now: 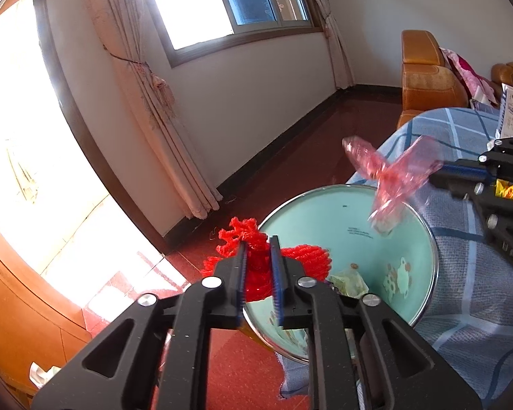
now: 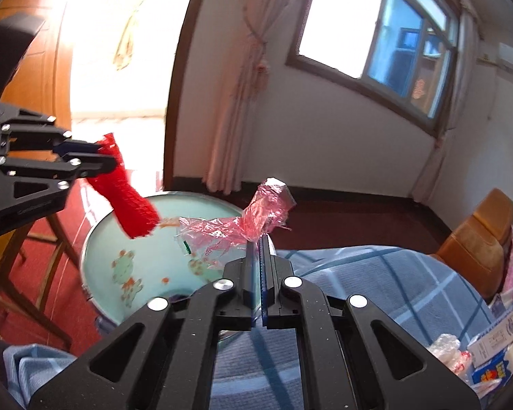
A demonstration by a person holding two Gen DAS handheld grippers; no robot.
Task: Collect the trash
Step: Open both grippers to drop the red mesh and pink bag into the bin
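Note:
My left gripper (image 1: 258,244) is shut on a red foam net (image 1: 307,259) that fills the gap between its pads. In the right wrist view the left gripper (image 2: 107,157) holds the red net (image 2: 133,205) hanging over a pale green enamel basin (image 2: 95,239). My right gripper (image 2: 259,239) is shut on a crumpled pink plastic film (image 2: 256,215). The left wrist view shows the right gripper (image 1: 436,174) holding the pink film (image 1: 390,174) above the far side of the basin (image 1: 325,218). Some crumpled scraps (image 1: 349,283) lie inside the basin.
The basin sits at the edge of a blue plaid cloth (image 2: 376,280). Cartons and a plastic wrapper (image 2: 496,341) lie on the cloth at the right. An orange sofa (image 1: 424,78) stands behind. Wooden legs (image 2: 48,266) stand on the red floor (image 1: 242,369) to the left.

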